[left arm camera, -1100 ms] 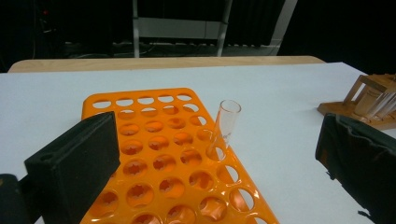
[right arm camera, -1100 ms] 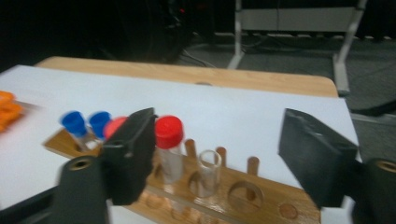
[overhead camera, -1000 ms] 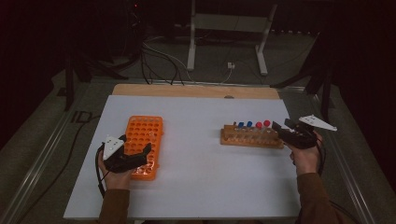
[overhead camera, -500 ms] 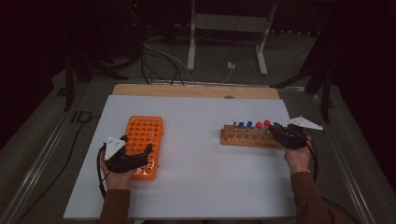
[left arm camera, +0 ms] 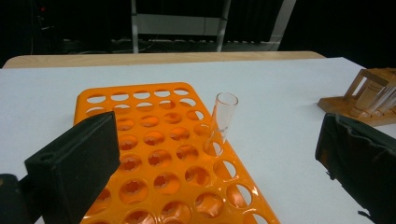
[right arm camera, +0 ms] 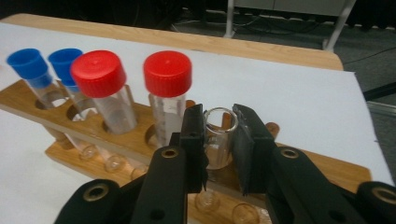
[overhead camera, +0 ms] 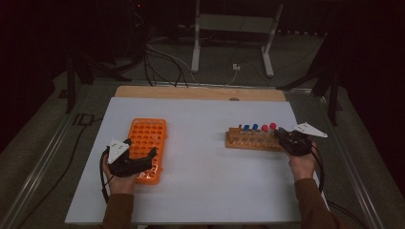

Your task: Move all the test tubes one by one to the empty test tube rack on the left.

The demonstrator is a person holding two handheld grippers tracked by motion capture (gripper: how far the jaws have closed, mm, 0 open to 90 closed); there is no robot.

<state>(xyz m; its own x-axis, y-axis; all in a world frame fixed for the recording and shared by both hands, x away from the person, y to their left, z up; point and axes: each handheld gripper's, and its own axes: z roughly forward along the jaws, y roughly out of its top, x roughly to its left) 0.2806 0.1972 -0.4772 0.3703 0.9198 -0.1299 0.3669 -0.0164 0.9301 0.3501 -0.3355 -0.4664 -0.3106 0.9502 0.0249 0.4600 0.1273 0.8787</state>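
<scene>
A wooden rack [right arm camera: 42, 100] holds two red-capped tubes [right arm camera: 166, 93] and two blue-capped tubes [right arm camera: 32, 70]. Just right of them stands a clear uncapped tube [right arm camera: 218, 142], with my right gripper [right arm camera: 218, 116] shut on it just below its rim. In the high view that right gripper [overhead camera: 282, 135] is at the right end of the wooden rack [overhead camera: 248, 140]. My left gripper [overhead camera: 145, 160] rests open at the near end of the orange rack [overhead camera: 145, 138]. One clear uncapped tube [left arm camera: 224, 116] stands in the orange rack [left arm camera: 154, 158], beyond the wide-spread jaws.
The white board [overhead camera: 200, 191] covers the table, with a wooden strip [overhead camera: 200, 93] along its far edge. Cables and a metal stand [overhead camera: 229, 43] lie on the dark floor beyond. The wooden rack [left arm camera: 369, 100] shows far right in the left gripper view.
My right gripper has moved left to the right end of the wooden rack and now grips the uncapped tube there. The left gripper has stayed put.
</scene>
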